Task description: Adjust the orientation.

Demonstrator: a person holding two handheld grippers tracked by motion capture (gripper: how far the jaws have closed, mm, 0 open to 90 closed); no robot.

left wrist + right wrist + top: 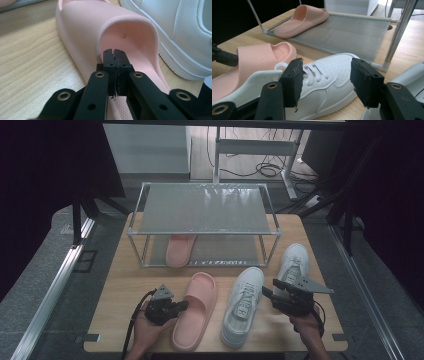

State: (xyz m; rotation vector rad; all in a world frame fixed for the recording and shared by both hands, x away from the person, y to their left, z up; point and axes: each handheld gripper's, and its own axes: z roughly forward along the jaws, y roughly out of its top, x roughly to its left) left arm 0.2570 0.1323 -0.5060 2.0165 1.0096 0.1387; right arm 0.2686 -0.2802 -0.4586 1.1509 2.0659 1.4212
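Closing my left gripper (115,53) empty over the pink slipper's (196,309) footbed near the table's (120,292) front edge, I kept my right gripper (325,82) wide above the white sneaker (322,82), ready for the shoe rack (202,210).

Two pink slides: one (195,310) on the wooden surface (115,295), the other (179,249) on the lower shelf of the rack. Two white sneakers: one (243,305) beside the near slide, the other (295,262) farther right. One two-tier metal rack (204,210). Two handheld tools: left (181,306) and right (269,287).
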